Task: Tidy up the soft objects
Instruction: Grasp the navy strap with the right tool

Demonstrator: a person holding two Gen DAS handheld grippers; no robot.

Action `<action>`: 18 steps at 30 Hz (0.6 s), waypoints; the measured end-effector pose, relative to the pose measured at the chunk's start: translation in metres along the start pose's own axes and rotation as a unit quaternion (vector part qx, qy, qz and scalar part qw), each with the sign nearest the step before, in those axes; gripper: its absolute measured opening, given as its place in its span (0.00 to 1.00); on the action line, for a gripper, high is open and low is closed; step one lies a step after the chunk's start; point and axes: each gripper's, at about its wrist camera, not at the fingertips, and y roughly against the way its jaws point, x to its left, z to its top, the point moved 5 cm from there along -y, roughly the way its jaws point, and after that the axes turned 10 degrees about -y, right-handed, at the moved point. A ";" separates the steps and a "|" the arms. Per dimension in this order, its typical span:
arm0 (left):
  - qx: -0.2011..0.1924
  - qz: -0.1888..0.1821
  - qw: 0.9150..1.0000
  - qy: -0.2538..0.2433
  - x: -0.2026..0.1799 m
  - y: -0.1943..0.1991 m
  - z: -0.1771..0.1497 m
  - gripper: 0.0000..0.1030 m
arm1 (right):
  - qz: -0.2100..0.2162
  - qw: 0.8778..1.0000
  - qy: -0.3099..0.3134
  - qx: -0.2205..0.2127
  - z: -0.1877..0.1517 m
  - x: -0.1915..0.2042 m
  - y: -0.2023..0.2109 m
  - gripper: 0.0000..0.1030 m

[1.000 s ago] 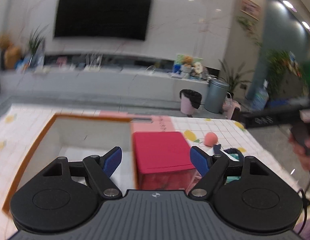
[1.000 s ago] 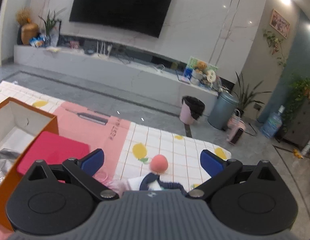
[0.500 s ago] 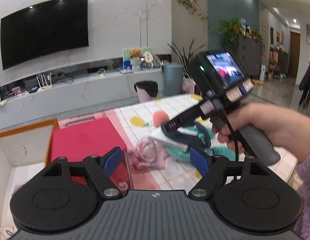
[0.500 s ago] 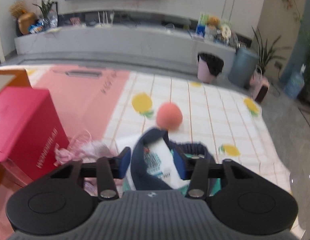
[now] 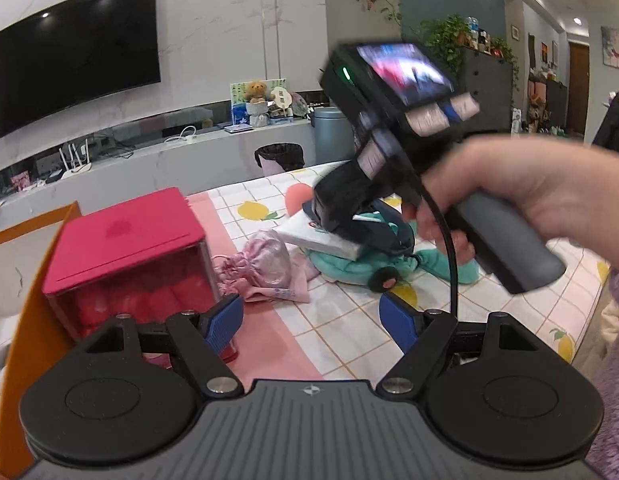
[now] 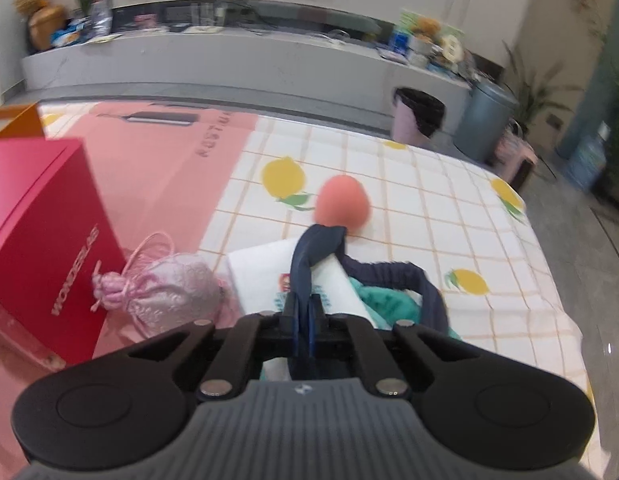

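My right gripper [image 6: 304,314] is shut on a dark navy elastic band [image 6: 315,254], which loops over a white tissue pack [image 6: 265,276] and a teal cloth [image 6: 383,300]. A peach-coloured soft ball [image 6: 341,205] lies just beyond them. A pink satin drawstring pouch [image 6: 169,292] rests to the left, against the red box [image 6: 41,236]. In the left wrist view my left gripper [image 5: 311,320] hangs open over the pink part of the mat, nothing between its fingers; the pouch [image 5: 265,266] and teal cloth [image 5: 349,270] lie ahead, and a person's hand [image 5: 521,196] holds the right gripper's handle over the pile.
An orange-rimmed cardboard box [image 5: 33,304] stands at the left beside the red box [image 5: 129,248]. The lemon-print mat [image 6: 429,200] covers the table, whose right edge drops to the floor. A pink bin [image 6: 415,118] and grey bin [image 6: 485,120] stand beyond.
My right gripper dropped toward the pile and shut on the navy band. My left gripper swung right and lower, from over the orange box to facing the pouch and the pile.
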 end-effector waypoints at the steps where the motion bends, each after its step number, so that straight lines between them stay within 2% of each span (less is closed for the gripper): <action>1: -0.004 -0.001 1.000 0.001 -0.002 -0.001 0.000 0.88 | -0.003 1.000 -0.011 0.003 0.003 -0.004 0.002 0.01; 3: -0.006 -0.010 1.000 0.009 -0.004 -0.004 0.001 0.88 | -0.012 1.000 -0.028 0.002 0.008 -0.014 0.008 0.01; 6: -0.003 -0.028 0.999 0.028 -0.005 -0.012 0.006 0.88 | -0.048 0.998 -0.051 0.001 0.014 -0.038 0.014 0.01; 9: -0.007 -0.047 0.997 0.069 -0.005 -0.019 0.010 0.88 | -0.053 0.994 -0.094 0.020 0.012 -0.073 0.017 0.01; 11: -0.011 -0.063 0.994 0.089 -0.005 -0.023 0.014 0.88 | -0.072 0.991 -0.112 0.021 0.007 -0.096 0.021 0.01; 15: 0.003 -0.043 0.993 0.113 -0.007 -0.039 0.023 0.89 | -0.113 0.986 -0.119 0.019 -0.002 -0.127 0.030 0.01; 18: 0.026 -0.053 0.986 0.157 -0.005 -0.055 0.032 0.88 | -0.103 0.984 -0.145 0.015 -0.004 -0.142 0.036 0.01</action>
